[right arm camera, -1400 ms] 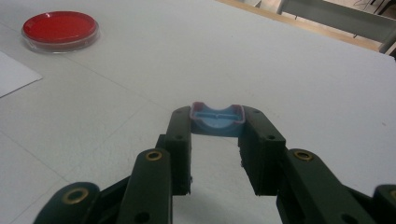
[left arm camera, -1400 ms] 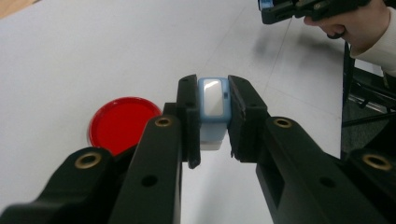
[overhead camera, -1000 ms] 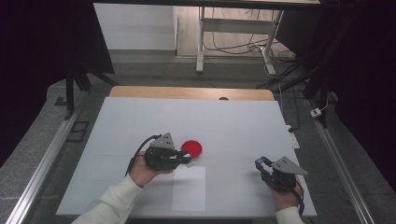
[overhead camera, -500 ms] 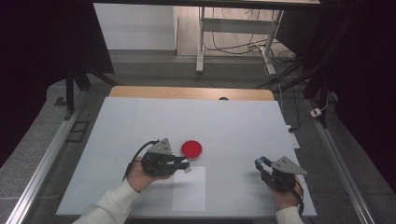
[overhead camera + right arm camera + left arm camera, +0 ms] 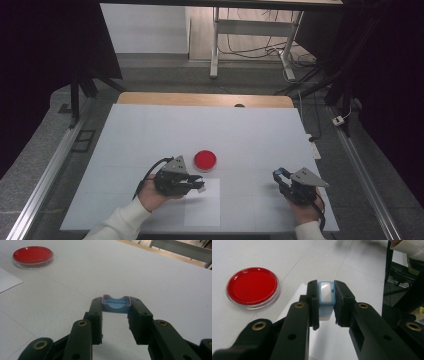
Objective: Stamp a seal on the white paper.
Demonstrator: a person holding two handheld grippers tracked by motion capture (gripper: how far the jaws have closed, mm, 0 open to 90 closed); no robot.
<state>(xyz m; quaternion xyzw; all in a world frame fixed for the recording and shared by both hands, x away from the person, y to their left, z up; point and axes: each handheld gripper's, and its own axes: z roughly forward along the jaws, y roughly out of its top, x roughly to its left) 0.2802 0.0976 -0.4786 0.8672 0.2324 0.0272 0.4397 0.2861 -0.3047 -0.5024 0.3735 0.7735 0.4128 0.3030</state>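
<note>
- Since 1 s ago, left gripper w/ its hand has slid back toward the table's near edge & off the red dish; it stood just beside the dish before, now a clear gap between them. Right gripper sits where it was.
- Left gripper: jaws clamped on a small light-blue plastic piece w/ a glossy white rounded-rectangle face. Piece stands upright between the pads, blue rim all round the white face, a tiny dark mark on the rim's right side; paler, translucent-looking lower part drops below the pads.
- In high view that piece is too small to make out; gripper lies roughly level, tips pointing right, over the top-left part of the white paper sheet.
- Right gripper: jaws closed on a second small light-blue plastic part, tray- or cap-like, hollow side up. Rim looks reddish-purple along the top edge, w/ a curved dip in the far wall; inside is flat blue.
- Right gripper is held low at the near-right of the white table top, well apart from the left one; whether the part touches the table, can't tell.
- Round red dish w/ clear plastic rim lies flat on the table, just beyond the left gripper & near the sheet's far edge. Same dish at left in left gripper view, far left in right gripper view.
- Person's white sleeves come in from the bottom edge, one per hand.
</note>
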